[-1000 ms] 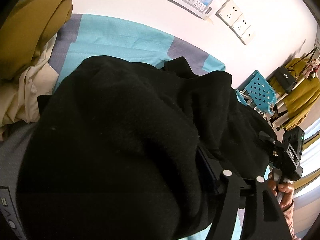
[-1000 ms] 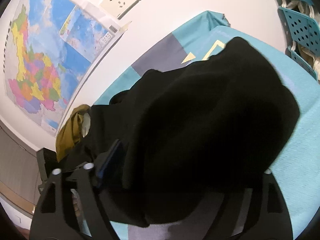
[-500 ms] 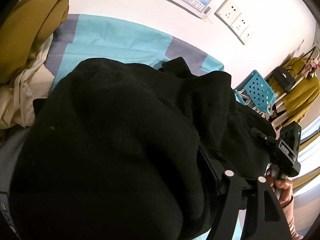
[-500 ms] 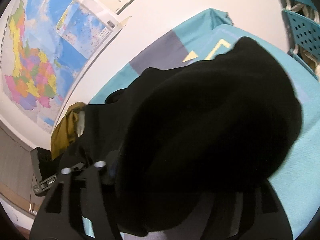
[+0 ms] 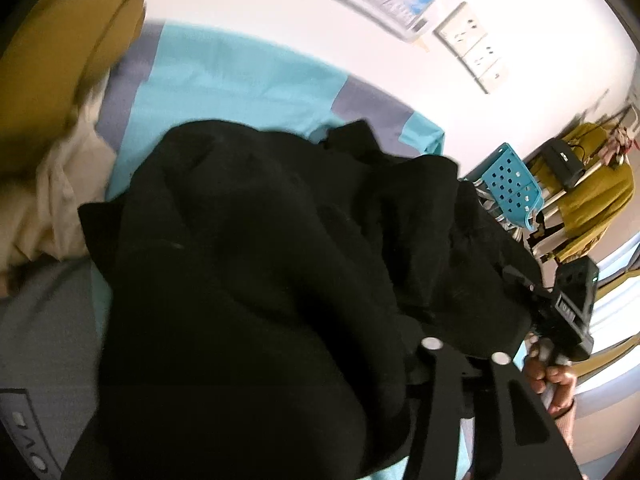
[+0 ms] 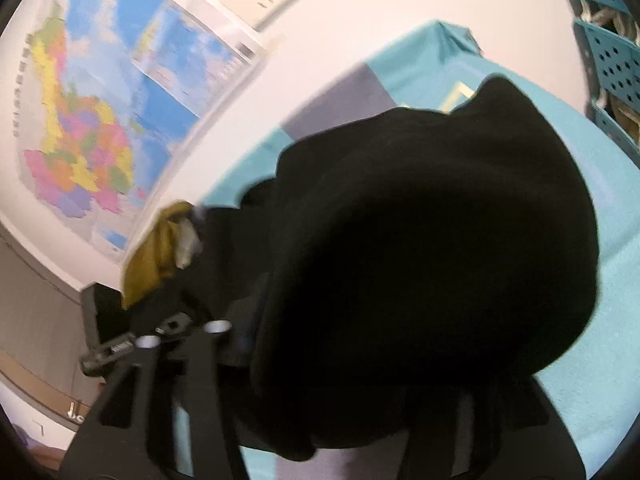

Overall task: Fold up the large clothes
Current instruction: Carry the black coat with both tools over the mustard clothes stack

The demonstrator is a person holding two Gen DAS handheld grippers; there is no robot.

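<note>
A large black fleece garment (image 5: pixel 256 280) is bunched over the teal and grey sheet (image 5: pixel 240 76) and fills both views; it also shows in the right wrist view (image 6: pixel 420 248). My left gripper (image 5: pixel 328 384) is shut on its cloth, which drapes over and hides the fingertips. My right gripper (image 6: pixel 344 392) is shut on the other part of the garment, its fingers buried in the fabric. The right gripper's body and the hand holding it show at the right of the left wrist view (image 5: pixel 568 312).
A mustard and cream pile of clothes (image 5: pixel 52 120) lies at the left of the sheet. A teal perforated basket (image 5: pixel 512 188) and a rack with a mustard garment (image 5: pixel 592 196) stand to the right. A wall with sockets (image 5: pixel 472 48) and a map (image 6: pixel 100 120) runs behind.
Both grippers have lifted and swung with the black garment; more teal sheet shows beyond it, and the views are motion-blurred. Both grips are unchanged.
</note>
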